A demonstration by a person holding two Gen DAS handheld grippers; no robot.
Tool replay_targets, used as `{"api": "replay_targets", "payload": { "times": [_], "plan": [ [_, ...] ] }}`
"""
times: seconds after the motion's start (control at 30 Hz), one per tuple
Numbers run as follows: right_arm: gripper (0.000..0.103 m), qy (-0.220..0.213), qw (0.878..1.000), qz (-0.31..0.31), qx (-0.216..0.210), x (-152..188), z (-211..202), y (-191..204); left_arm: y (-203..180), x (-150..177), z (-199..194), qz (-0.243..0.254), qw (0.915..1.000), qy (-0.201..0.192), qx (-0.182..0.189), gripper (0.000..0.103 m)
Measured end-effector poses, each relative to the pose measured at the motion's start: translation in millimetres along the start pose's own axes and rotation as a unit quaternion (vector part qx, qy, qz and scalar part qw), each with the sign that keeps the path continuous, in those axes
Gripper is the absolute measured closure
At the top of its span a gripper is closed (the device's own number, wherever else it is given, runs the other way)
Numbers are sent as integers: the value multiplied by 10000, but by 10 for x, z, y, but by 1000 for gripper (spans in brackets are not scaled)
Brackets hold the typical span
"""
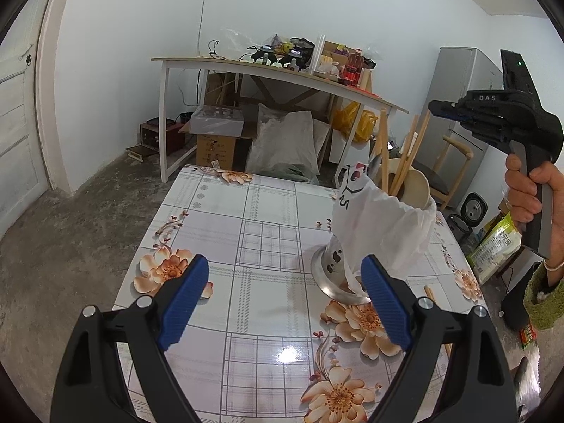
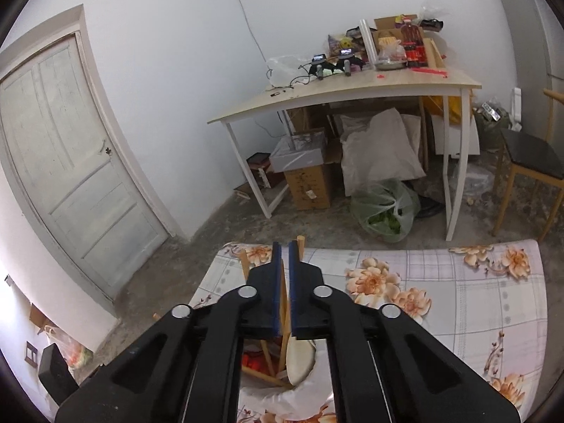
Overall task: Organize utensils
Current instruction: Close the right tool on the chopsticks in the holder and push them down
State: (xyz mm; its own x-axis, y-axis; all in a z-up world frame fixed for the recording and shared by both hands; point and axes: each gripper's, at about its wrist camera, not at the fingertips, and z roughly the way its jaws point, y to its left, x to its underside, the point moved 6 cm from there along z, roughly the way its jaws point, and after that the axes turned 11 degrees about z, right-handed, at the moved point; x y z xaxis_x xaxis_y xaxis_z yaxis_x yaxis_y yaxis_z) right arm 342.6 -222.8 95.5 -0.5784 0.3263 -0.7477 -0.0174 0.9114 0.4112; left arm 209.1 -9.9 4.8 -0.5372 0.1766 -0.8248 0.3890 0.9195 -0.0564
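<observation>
The table (image 1: 218, 218), covered in a glossy checked cloth printed with orange flowers, fills the lower part of both views. Toward its right side in the left wrist view stands the utensil holder (image 1: 338, 264), a metal cylinder on a flared round base, tilted slightly and lined with a white plastic bag (image 1: 384, 218) that drapes over its rim. From its mouth rise several wooden utensils (image 1: 405, 162) with pale stick handles, beside a wide cream spoon bowl.

The left gripper (image 1: 283, 294) hangs low over the table with its 2 blue pads spread wide and nothing between them. The holder's base sits just beyond and beside the right-hand pad, and the bag's lower folds lie close to that pad's tip; whether they touch cannot be told.

The right gripper (image 2: 283, 246), held by a hand (image 1: 528, 194) in a fuzzy green sleeve, sits above the holder, well clear of the tabletop. Its blue pads stand pressed nearly together with only a thin slit between them, and nothing is visibly clamped there. In the right wrist view the holder's open mouth lies directly beneath the jaws, and 1 wooden handle (image 2: 300, 243) pokes up just beside the right-hand fingertip.
</observation>
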Motion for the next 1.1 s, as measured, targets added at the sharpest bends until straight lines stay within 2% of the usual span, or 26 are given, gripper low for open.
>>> {"api": "replay_targets", "payload": {
  "times": [0.27,0.33,0.4,0.43,0.47,0.53,0.67,0.7,0.77,0.8,1.1],
  "plan": [
    [103,-467,9975,-527,35,-83,-271,259,-2,5,6,-14,10000,5,40,17],
    [102,-448,9975,-544,23,-103,-299,288,-2,0,5,-11,10000,0,51,17],
    [86,-443,9982,-407,65,-118,-311,238,5,-2,3,-9,10000,-3,50,17],
    [71,-421,9985,-351,66,-114,-297,203,2,-1,5,-13,10000,-3,50,17],
    [66,-408,9986,-317,88,-113,-276,173,0,-1,7,-19,10000,4,50,17],
    [66,-281,9991,-209,223,-81,-185,75,6,-1,7,-40,10000,21,56,17],
    [68,152,9995,277,92,-36,67,-98,5,-9,-4,-36,10000,27,69,17],
    [72,204,9992,335,74,-28,100,-109,4,-13,-3,-28,10000,25,69,17],
    [93,369,9982,476,-14,-15,195,-145,14,-11,-9,-14,10000,19,65,17],
    [97,410,9978,516,-46,-3,208,-142,20,-12,-8,-13,10000,16,60,17],
    [100,-117,9999,-56,-61,-70,-83,175,86,21,32,-83,9999,66,35,17]
  ]
}}
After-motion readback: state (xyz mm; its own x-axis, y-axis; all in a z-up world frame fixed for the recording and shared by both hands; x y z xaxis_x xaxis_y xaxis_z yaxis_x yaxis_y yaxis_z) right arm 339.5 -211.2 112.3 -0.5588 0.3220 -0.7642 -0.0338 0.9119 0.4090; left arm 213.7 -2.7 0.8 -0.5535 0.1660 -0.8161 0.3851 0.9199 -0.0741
